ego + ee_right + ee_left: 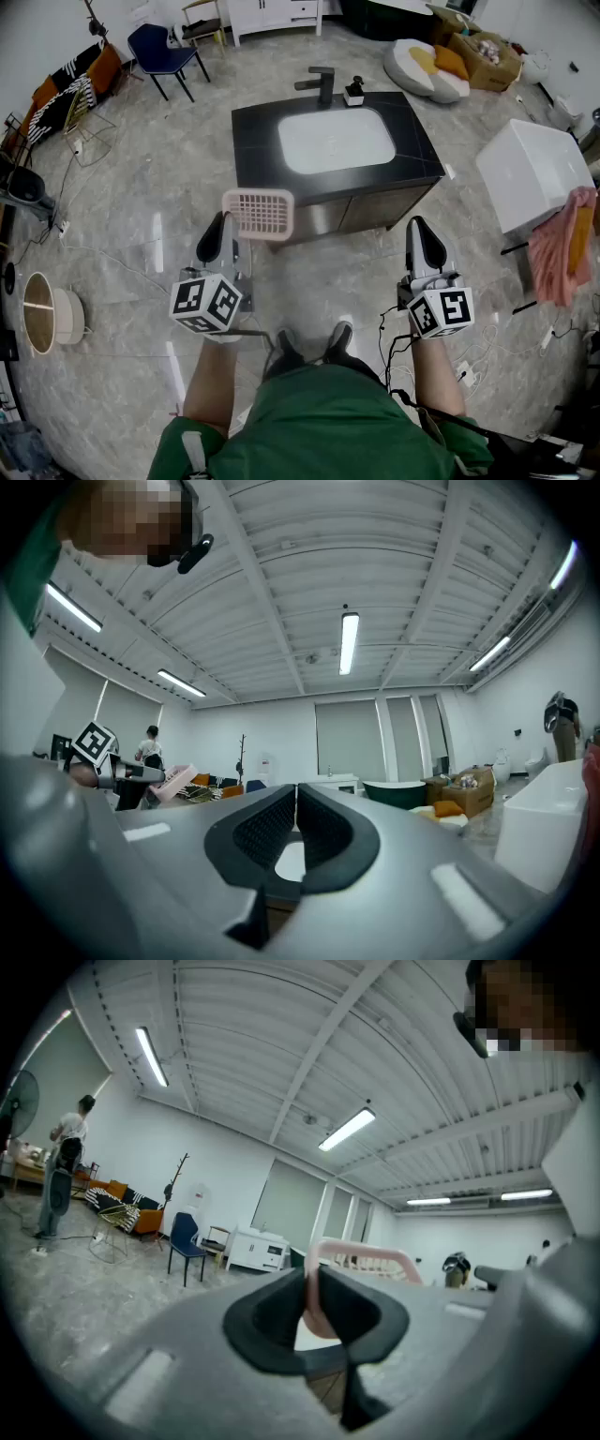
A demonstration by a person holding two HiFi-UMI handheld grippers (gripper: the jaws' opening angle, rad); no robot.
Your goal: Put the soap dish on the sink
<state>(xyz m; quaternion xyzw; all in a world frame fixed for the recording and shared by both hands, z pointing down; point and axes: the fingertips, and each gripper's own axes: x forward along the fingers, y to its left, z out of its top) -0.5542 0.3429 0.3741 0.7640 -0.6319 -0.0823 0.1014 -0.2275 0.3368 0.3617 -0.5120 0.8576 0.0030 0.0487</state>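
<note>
Head view: one soap dish (259, 214), centre frame, is held by its edge in the left gripper (228, 230), short of the one sink (255, 141) above it. The edge grip probably leaves the base free for setting down. The right gripper (424, 234) is seen lower right, unused.
Left gripper view: jaws are clamped on the pink rim.
Right gripper view: jaws are pressed together, nothing between.

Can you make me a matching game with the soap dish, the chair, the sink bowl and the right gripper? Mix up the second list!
Things:
1. soap dish
2. chair
3. sink bowl
4. right gripper

Clues:
A. white, set in a black counter
B. shut, with nothing in it
C. pink, held by the left gripper
D. blue, far off on the left

Pairs: 1-C, 2-D, 3-A, 4-B
</note>
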